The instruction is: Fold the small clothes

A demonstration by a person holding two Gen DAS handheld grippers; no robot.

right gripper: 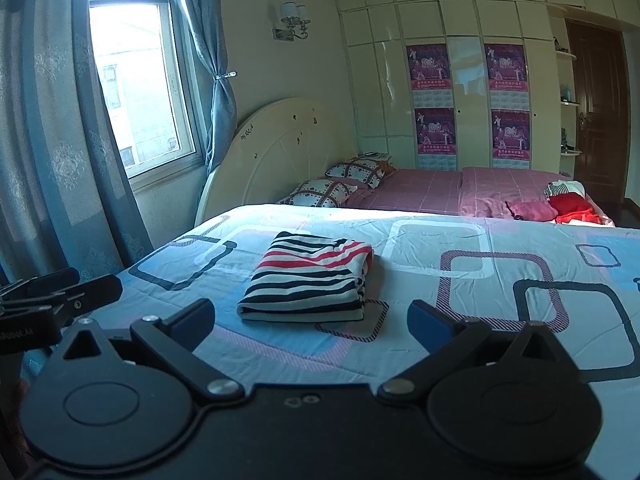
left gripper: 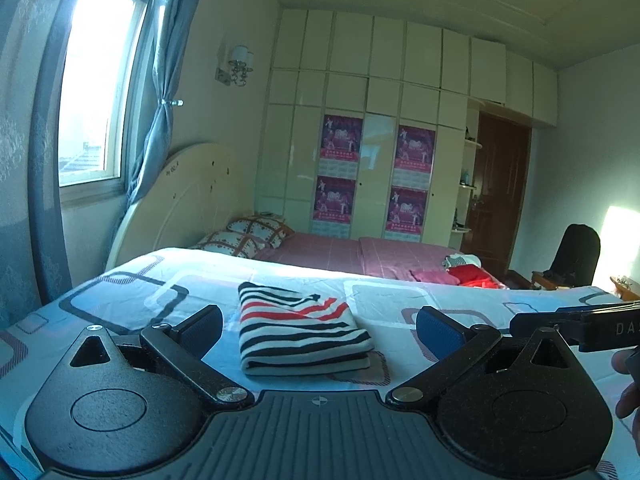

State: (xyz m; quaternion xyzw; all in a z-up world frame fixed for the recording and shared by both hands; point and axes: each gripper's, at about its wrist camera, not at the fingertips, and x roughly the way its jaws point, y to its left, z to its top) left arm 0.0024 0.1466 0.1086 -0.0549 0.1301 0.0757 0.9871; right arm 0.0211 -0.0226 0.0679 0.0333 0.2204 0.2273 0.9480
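A small striped garment (left gripper: 298, 326), white with black and red stripes, lies folded into a neat rectangle on the patterned sheet (left gripper: 384, 300). My left gripper (left gripper: 320, 326) is open, held just short of the garment with a finger on either side of it and nothing gripped. In the right wrist view the same folded garment (right gripper: 310, 276) lies a little ahead and to the left of centre. My right gripper (right gripper: 312, 318) is open and empty, hovering near the garment's front edge. Each gripper shows at the edge of the other's view.
Beyond the sheet a pink bed (right gripper: 440, 188) holds two patterned pillows (right gripper: 320, 192) and a pile of red and pink clothes (right gripper: 560, 204). A curtained window (right gripper: 136, 92) is on the left, a wardrobe (right gripper: 400, 92) and a door (right gripper: 596, 112) behind. A black chair (left gripper: 576, 256) stands at right.
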